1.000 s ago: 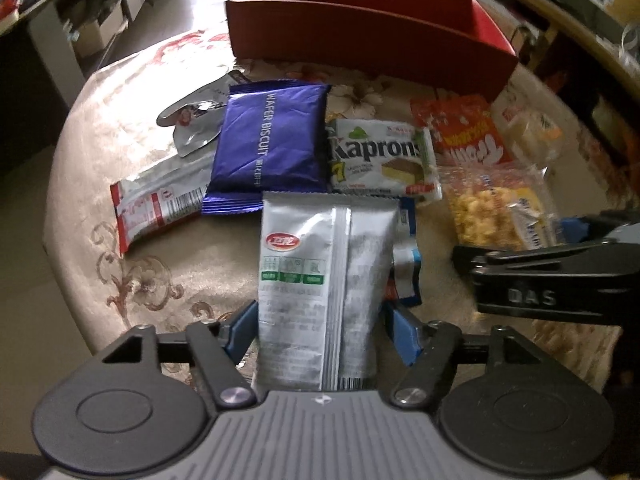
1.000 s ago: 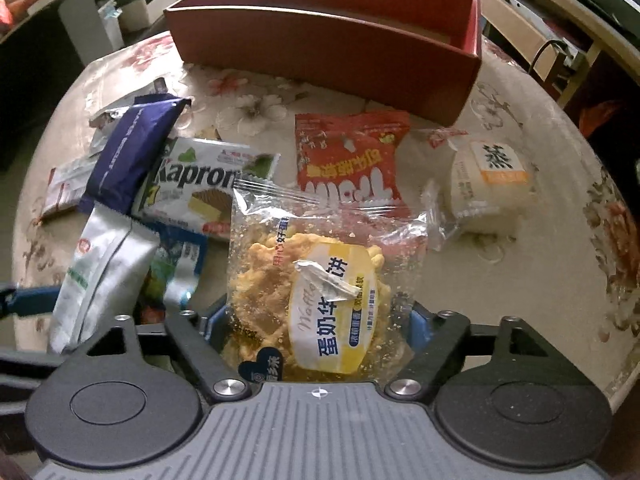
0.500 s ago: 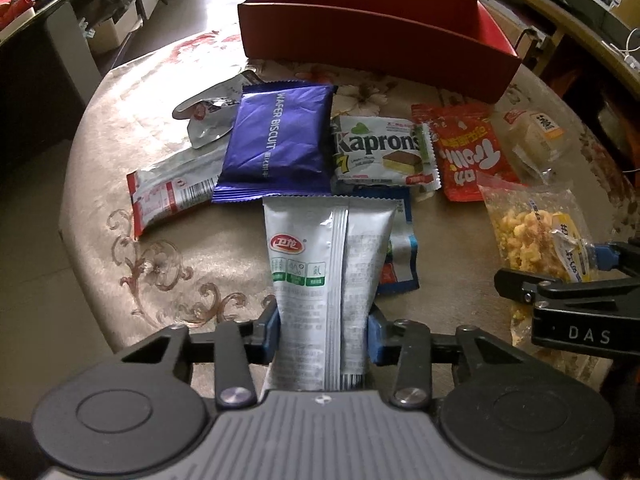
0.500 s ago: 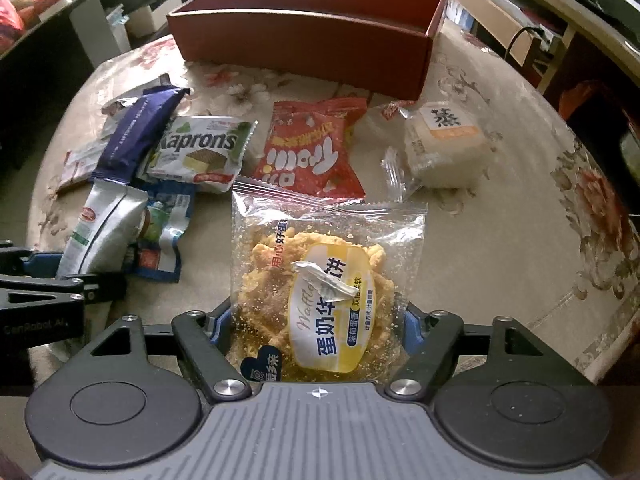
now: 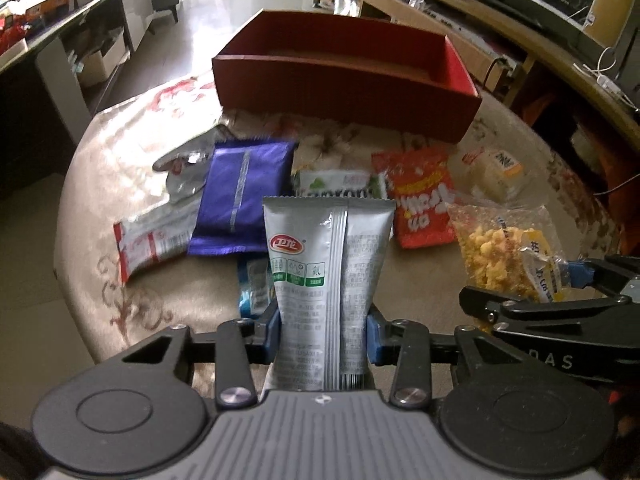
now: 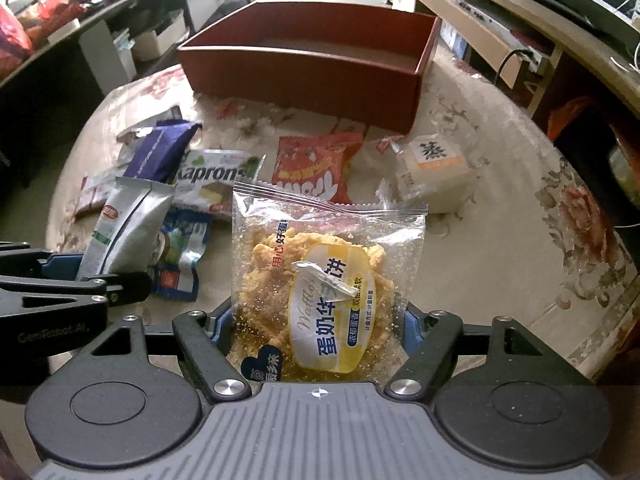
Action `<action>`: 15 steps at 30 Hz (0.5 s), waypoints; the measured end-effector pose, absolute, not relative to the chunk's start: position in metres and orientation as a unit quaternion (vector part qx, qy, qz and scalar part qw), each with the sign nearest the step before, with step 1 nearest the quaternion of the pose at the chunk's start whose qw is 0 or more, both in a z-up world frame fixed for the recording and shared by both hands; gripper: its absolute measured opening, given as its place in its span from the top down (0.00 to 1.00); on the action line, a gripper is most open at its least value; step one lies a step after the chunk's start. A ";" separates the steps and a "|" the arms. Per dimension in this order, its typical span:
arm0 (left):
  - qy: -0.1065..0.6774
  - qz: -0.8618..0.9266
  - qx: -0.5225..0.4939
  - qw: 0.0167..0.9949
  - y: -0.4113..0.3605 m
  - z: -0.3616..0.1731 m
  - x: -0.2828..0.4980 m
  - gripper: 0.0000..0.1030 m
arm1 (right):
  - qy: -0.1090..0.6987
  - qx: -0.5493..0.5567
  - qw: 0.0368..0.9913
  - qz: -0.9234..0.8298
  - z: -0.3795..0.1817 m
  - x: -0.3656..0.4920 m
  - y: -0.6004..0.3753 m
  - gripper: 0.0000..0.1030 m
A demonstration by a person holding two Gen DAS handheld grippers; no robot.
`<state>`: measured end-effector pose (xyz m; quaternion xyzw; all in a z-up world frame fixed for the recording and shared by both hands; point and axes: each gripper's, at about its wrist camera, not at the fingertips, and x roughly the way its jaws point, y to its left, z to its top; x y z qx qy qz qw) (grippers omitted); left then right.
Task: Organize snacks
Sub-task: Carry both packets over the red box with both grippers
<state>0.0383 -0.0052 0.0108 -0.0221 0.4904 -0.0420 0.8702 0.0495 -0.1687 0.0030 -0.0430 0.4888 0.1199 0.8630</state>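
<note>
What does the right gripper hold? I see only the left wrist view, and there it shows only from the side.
Observer: The right gripper is shut on a clear waffle bag with a yellow label; both fingers press its lower edges.
Operator: And the pack behind my silver packet, what is its name? For me it is blurred.
Observer: It reads Kaprons, with a picture of a cake slice.
Operator: The blue packet is mostly hidden from me. How does it lie?
Observer: The blue packet lies crumpled on the table, beside the silver packet.
</note>
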 end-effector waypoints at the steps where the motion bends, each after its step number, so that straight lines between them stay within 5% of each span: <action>1: 0.488 -0.042 -0.020 0.872 -0.006 0.012 0.042 0.57 | 0.487 -0.041 0.864 0.119 0.004 0.051 -0.169 0.23; 15: 0.443 -0.044 -0.018 0.895 -0.013 0.041 0.103 0.57 | 0.442 -0.013 0.891 0.103 0.036 0.099 -0.169 0.23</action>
